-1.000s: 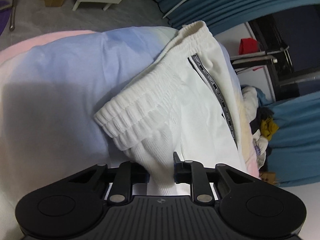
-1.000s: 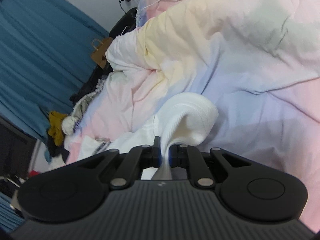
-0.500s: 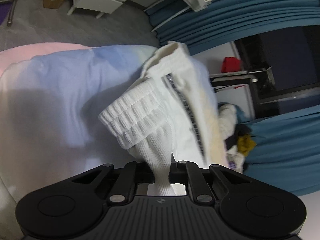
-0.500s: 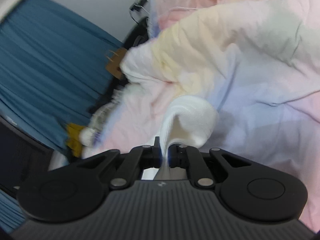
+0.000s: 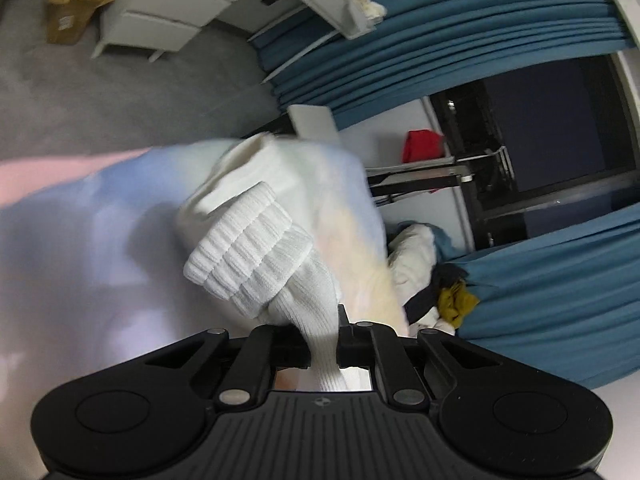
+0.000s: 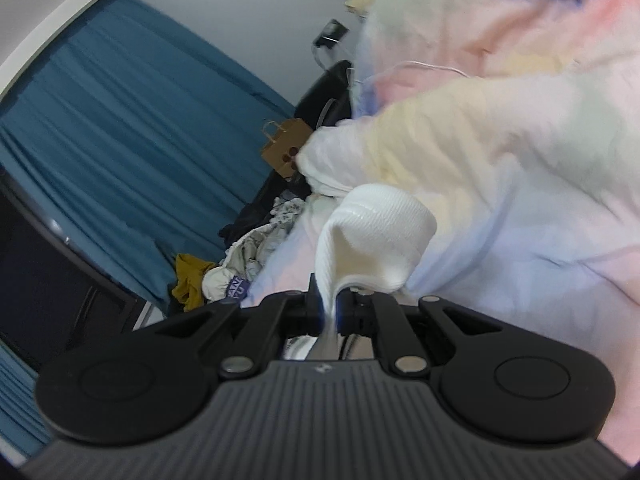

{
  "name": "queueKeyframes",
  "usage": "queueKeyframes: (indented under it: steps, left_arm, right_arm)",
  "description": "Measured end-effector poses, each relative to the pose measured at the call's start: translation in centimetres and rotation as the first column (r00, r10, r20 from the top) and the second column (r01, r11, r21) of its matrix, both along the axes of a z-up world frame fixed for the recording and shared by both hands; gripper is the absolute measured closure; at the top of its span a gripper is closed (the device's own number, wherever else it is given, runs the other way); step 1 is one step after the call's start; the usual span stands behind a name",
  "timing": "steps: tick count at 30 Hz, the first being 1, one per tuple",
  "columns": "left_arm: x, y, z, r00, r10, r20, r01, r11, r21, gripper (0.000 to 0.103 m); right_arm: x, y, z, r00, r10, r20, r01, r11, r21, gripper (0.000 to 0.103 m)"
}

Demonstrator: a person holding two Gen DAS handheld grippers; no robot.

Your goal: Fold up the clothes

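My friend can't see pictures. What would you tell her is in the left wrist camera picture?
A black gripper at the bottom pinches the ribbed cuff of white pants, holding them bunched above a pastel pink and blue bedspread. Behind are blue curtains, a pile of clothes on the right, and a white drawer unit on grey floor.

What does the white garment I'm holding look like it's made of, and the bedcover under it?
White garment: soft knit, probably cotton blend; ribbed rows show on its bunched band, matte. Bedcover: thin woven cloth, likely cotton, matte, with fine wrinkles and pastel patches. Neither fibre is certain from looks alone.
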State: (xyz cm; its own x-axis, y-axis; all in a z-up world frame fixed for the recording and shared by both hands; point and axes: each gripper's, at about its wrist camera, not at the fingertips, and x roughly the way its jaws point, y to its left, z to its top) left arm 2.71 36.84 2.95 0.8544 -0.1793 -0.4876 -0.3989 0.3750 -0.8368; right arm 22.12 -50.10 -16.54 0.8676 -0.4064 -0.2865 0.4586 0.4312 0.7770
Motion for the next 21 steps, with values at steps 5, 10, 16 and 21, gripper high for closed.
queueKeyframes:
  steps: [5, 10, 16, 21]
  left_arm:
    - [11.0, 1.8, 1.1, 1.000, 0.004, -0.016, -0.004, 1.000, 0.006, 0.093]
    - [22.5, 3.7, -1.3, 0.996, -0.010, -0.088, 0.014, 0.999, 0.038, 0.093]
    - [32.9, 5.1, -8.3, 0.973, -0.039, -0.229, 0.060, 0.995, 0.085, 0.091]
    - [35.4, 5.3, -10.5, 0.971, -0.076, -0.226, 0.103, 0.989, 0.110, 0.084]
  right_arm:
    - [7.6, 1.0, 3.7, 0.999, 0.024, -0.024, -0.026, 0.994, -0.102, 0.094]
    - [18.7, 1.6, 3.5, 0.991, 0.045, -0.126, -0.065, 0.985, -0.161, 0.094]
    - [29.5, 2.8, -2.0, 0.953, 0.101, -0.287, -0.167, 0.962, -0.216, 0.094]
    - [31.5, 3.1, -4.7, 0.934, 0.206, -0.293, -0.271, 0.941, -0.202, 0.082]
